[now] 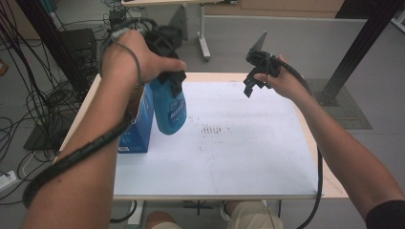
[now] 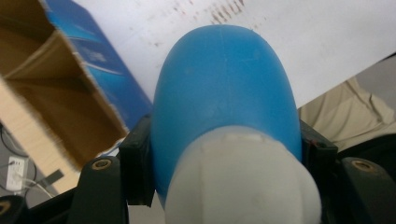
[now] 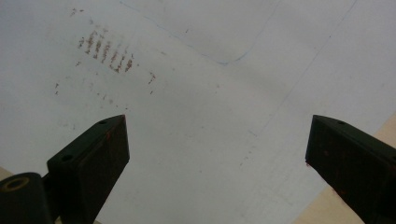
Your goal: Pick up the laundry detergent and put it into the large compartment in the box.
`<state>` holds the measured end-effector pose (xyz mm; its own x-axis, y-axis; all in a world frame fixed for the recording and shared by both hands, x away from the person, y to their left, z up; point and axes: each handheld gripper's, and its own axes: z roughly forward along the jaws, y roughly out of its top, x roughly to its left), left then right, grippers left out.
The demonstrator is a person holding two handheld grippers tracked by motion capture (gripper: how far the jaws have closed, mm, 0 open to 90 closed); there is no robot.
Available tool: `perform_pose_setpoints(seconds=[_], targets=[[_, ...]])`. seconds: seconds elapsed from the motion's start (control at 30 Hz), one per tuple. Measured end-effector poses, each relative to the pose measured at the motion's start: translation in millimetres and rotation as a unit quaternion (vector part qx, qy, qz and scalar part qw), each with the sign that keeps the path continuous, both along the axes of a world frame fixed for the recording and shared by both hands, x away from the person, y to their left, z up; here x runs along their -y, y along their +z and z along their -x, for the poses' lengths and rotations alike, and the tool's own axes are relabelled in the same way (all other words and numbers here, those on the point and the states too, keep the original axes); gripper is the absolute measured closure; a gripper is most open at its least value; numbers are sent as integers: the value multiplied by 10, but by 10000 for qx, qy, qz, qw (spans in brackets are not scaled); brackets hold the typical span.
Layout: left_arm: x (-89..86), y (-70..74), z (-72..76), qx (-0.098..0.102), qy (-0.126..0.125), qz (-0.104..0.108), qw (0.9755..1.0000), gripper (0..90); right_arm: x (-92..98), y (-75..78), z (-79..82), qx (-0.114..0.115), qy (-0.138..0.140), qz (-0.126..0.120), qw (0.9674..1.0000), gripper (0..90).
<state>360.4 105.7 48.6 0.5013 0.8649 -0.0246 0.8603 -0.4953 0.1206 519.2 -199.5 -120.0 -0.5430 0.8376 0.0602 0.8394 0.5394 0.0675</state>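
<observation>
A blue bottle [image 1: 168, 109] with a white cap end [image 2: 243, 182] hangs above the table, clamped by my left gripper [image 1: 167, 57]; the black jaws press both its sides in the left gripper view. It hangs just right of an open blue cardboard box [image 1: 139, 125] standing at the table's left edge. That box's brown inside [image 2: 51, 93] faces the left gripper view. My right gripper [image 1: 251, 78] hovers over the far right of the white sheet [image 1: 229, 143], open, with nothing between its fingers [image 3: 93, 158].
A patch of reddish-brown smudges [image 1: 210, 130] marks the middle of the white sheet. The wooden table edge [image 1: 334, 186] shows along the right. Cables and a black stand [image 1: 47, 95] crowd the floor at left. A table leg [image 1: 204, 43] stands behind.
</observation>
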Motion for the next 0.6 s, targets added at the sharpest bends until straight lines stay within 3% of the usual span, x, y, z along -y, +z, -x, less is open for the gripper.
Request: perform_pose_setpoints(seconds=[0.07,0.3,0.4,0.6], targets=[[-30,135,-18,59,241,15,9997,378,2,2,-1,-3,6,0,10000,62],[-168,575,-179,71,738,-30,9972,378,32,13,-3,2,-9,-14,10000,62],[-249,699,-204,127,968,52,9952,378,48,15,-8,1,-26,-26,10000,62],[-463,792,-252,168,1421,162,9896,378,65,11,-20,-4,-24,-20,10000,62]])
